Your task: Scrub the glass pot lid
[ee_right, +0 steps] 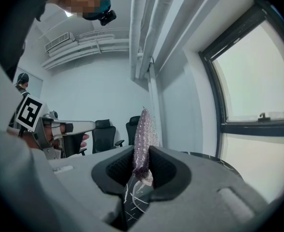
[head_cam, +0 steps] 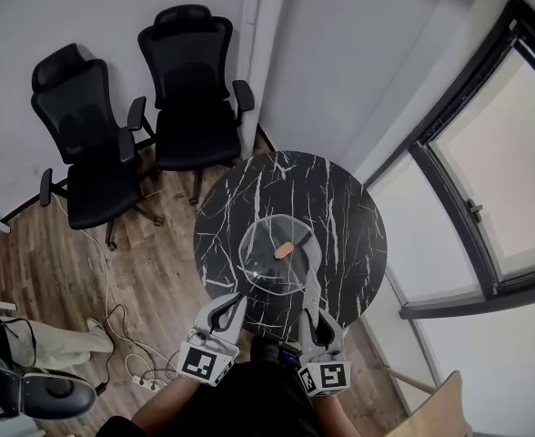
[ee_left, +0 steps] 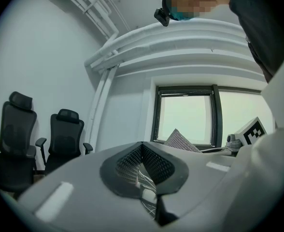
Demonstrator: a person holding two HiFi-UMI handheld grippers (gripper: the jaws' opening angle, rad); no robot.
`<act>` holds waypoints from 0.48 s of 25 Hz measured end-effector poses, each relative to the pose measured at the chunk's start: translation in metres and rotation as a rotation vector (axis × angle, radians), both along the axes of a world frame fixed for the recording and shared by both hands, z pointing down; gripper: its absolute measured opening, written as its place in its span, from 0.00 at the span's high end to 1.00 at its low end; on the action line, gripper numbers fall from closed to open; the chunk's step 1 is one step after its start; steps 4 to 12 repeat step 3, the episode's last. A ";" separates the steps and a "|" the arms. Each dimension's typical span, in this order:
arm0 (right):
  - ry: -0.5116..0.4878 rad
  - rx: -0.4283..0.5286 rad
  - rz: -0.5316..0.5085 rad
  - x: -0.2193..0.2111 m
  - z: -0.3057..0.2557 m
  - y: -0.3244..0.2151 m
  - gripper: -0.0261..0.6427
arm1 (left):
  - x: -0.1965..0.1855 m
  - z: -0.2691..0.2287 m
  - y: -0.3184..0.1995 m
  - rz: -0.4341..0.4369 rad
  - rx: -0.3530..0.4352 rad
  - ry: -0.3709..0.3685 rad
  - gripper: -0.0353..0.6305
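The glass pot lid point(head_cam: 260, 269) lies flat a little to the near side of the middle of a round table point(head_cam: 345, 209). It is a clear disc with a thin rim and a small tan knob point(head_cam: 284, 250) at its centre. The table top is glossy black stone with white veins.

Both tongs hang over the table's near edge, just short of the lid. The left tongs point(ee_left: 142, 148) are pressed together, their ribbed dark pads meeting with nothing between them. In the head view they point(head_cam: 237, 299) point at the lid's near left rim. The right tongs point(ee_right: 143, 153) are clamped on a scrubbing cloth point(ee_right: 143, 127). It is a thin, glittery silver-purple mesh that stands upright from the pads in a narrow pointed strip. In the head view the right tongs point(head_cam: 315, 306) sit by the lid's near right rim.

Two black office chairs with mesh backs point(head_cam: 84, 144) point(head_cam: 192, 85) stand side by side against the white far wall on the left. The floor point(head_cam: 45, 253) is wood-grain plank, with pale cables point(head_cam: 122, 330) looped across it at near left. A dark-framed window point(head_cam: 486, 180) fills the right side.
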State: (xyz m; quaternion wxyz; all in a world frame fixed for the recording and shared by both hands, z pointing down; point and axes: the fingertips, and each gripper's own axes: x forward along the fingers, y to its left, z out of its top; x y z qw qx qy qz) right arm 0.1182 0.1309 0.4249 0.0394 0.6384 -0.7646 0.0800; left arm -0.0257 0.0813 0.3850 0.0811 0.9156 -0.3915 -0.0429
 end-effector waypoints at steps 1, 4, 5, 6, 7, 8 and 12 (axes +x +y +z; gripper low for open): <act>-0.001 0.001 0.000 0.000 0.000 0.000 0.85 | 0.000 0.000 0.000 0.000 0.000 0.000 0.94; -0.002 0.002 0.000 0.001 -0.001 -0.001 0.85 | 0.001 0.001 -0.001 0.002 -0.002 -0.001 0.94; -0.002 0.002 0.000 0.001 -0.001 -0.001 0.85 | 0.001 0.001 -0.001 0.002 -0.002 -0.001 0.94; -0.002 0.002 0.000 0.001 -0.001 -0.001 0.85 | 0.001 0.001 -0.001 0.002 -0.002 -0.001 0.94; -0.002 0.002 0.000 0.001 -0.001 -0.001 0.85 | 0.001 0.001 -0.001 0.002 -0.002 -0.001 0.94; -0.002 0.002 0.000 0.001 -0.001 -0.001 0.85 | 0.001 0.001 -0.001 0.002 -0.002 -0.001 0.94; -0.002 0.002 0.000 0.001 -0.001 -0.001 0.85 | 0.001 0.001 -0.001 0.002 -0.002 -0.001 0.94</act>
